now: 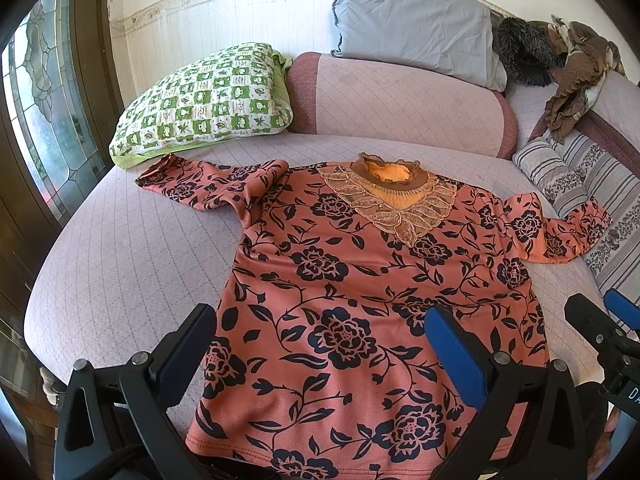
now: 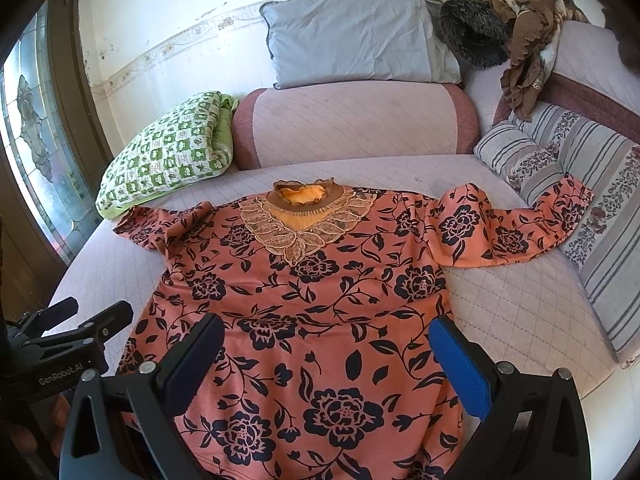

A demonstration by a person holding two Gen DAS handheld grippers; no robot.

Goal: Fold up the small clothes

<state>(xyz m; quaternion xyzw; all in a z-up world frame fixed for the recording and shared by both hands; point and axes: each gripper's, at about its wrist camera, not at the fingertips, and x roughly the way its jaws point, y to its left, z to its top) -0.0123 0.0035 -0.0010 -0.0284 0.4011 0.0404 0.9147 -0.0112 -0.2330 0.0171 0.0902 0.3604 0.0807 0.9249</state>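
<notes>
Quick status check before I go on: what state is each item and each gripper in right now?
Floral top: spread flat, front up, unfolded.
Its left sleeve: bent, lying outward.
Its right sleeve: stretched out, cuff on the striped cushion.
Left gripper: open, over the hem, holding nothing.
Right gripper: open, over the hem, holding nothing.

The top's (image 1: 360, 300) hem runs off the bottom edge in both views; the left tongs (image 1: 320, 344) cover its lower corners.

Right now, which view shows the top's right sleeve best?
The right wrist view: the right sleeve lies fully visible, its cuff up on the striped cushion. The left wrist view squeezes it near the frame's edge.
</notes>
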